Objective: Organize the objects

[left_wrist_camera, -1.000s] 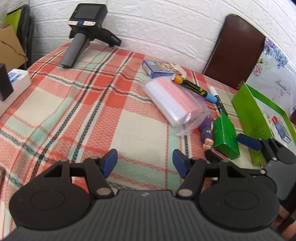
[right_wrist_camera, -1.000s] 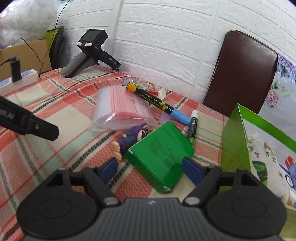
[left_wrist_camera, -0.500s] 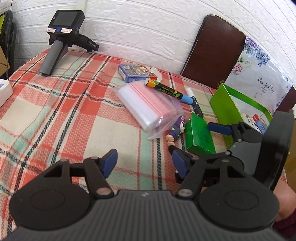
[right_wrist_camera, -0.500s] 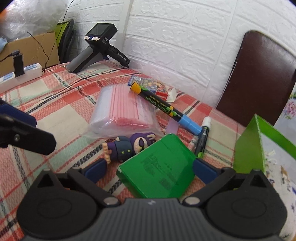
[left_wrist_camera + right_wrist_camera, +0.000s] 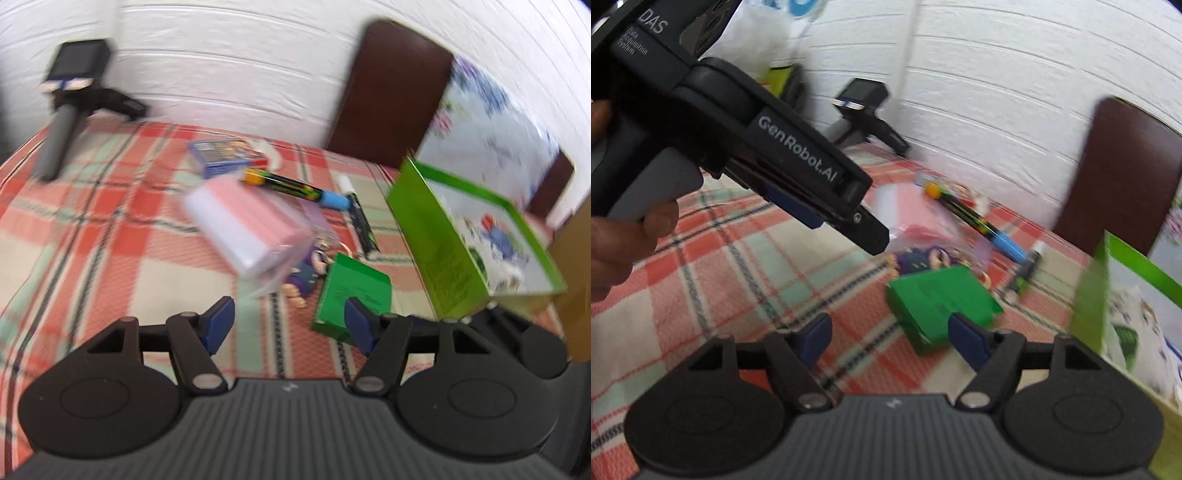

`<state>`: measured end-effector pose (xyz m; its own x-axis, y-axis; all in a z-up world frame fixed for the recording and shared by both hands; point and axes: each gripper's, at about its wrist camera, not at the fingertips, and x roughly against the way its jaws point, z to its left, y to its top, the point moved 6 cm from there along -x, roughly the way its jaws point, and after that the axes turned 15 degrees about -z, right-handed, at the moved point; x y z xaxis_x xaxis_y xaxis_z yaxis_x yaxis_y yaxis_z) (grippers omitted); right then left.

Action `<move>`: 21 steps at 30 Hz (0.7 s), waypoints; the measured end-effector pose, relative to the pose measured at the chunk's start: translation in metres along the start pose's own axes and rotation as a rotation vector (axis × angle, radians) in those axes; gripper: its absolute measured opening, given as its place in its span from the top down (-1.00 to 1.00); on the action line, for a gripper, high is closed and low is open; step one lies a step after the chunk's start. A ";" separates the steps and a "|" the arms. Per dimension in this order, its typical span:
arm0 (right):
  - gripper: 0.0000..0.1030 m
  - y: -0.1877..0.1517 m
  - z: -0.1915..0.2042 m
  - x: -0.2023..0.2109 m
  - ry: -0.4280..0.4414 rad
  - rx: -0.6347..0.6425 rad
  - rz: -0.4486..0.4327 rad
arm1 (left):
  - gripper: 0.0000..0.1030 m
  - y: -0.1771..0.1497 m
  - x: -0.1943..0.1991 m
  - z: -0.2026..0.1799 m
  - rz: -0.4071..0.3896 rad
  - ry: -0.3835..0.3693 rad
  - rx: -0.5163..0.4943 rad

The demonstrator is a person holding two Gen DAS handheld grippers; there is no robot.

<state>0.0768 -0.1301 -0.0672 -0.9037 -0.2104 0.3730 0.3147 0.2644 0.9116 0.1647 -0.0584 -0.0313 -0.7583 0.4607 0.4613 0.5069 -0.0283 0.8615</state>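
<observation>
While both tongs hover apart and empty, a flat green box lies on the plaid-clothed tabletop.
Right tongs are closing, gripping nothing; left tongs hold nothing; glossy green carton stands near the right edge.

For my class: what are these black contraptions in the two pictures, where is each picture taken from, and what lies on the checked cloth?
No robot here: a person holds a hand-held gripper in each hand, each with a camera looking forward along its two blue-tipped fingers. One picture comes from the left hand-held gripper, the other from the right hand-held gripper. In the right view the left one crosses the upper left, held by a hand. On the checked tablecloth lie a small green box, a purple toy figure, a bag of pink sheets, two markers and a card pack. A tall green box stands to the right. Neither gripper holds anything; the right one's jaws are closing, with the small green box's near end just beyond its tips.
</observation>
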 end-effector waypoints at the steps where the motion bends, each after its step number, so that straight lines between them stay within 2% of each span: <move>1: -0.53 -0.004 -0.005 -0.001 -0.025 -0.001 0.017 | -0.29 -0.002 -0.007 -0.004 0.015 -0.004 -0.018; 4: -0.50 -0.012 -0.019 -0.012 -0.033 -0.074 0.065 | -0.29 -0.008 -0.027 -0.013 0.051 -0.035 -0.020; 7: -0.48 -0.011 -0.024 -0.024 -0.011 -0.122 0.061 | -0.29 -0.013 -0.042 -0.019 0.082 -0.074 0.010; 9: -0.45 -0.009 -0.025 -0.033 0.000 -0.144 0.053 | -0.29 -0.013 -0.046 -0.023 0.073 -0.087 0.012; 13: 0.02 -0.005 -0.023 -0.034 -0.010 -0.175 0.040 | -0.18 -0.012 -0.035 -0.026 0.075 -0.089 0.018; 14: 0.16 -0.005 -0.020 -0.030 -0.011 -0.162 0.029 | -0.18 -0.011 -0.028 -0.024 0.071 -0.092 0.037; 15: 0.23 -0.005 -0.018 -0.025 -0.011 -0.155 0.017 | -0.16 -0.009 -0.019 -0.022 0.064 -0.107 0.067; 17: 0.23 -0.002 -0.016 -0.012 -0.018 -0.151 -0.030 | -0.12 -0.004 -0.003 -0.023 0.031 -0.121 0.088; 21: 0.23 0.011 -0.012 0.010 -0.058 -0.114 -0.132 | -0.12 0.015 0.014 -0.044 -0.030 -0.112 0.038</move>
<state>0.0745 -0.1408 -0.0508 -0.9533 -0.1811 0.2416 0.2205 0.1291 0.9668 0.1435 -0.0909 -0.0028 -0.7236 0.5572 0.4073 0.5017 0.0192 0.8648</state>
